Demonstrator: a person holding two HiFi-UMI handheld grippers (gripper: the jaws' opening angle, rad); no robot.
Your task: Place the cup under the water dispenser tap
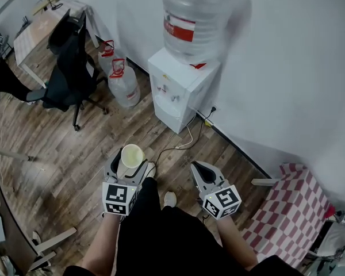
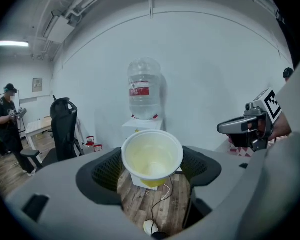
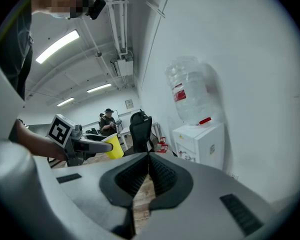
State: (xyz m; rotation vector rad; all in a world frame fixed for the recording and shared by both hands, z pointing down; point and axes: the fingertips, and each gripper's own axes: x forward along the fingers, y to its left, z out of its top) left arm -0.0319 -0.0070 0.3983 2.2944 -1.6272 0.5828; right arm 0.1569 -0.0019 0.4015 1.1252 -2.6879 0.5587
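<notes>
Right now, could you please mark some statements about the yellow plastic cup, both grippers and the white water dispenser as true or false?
1. The left gripper holds the yellow plastic cup. True.
2. The cup stands under the white water dispenser's tap. False: it is held well short of the dispenser.
3. The right gripper's jaws are wide apart. False: they are shut, with nothing between.
4. A large clear water bottle sits on the dispenser. True.

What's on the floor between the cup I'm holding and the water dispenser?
Head view: wood floor crossed by a thin cable; nothing else between cup and dispenser.
</notes>
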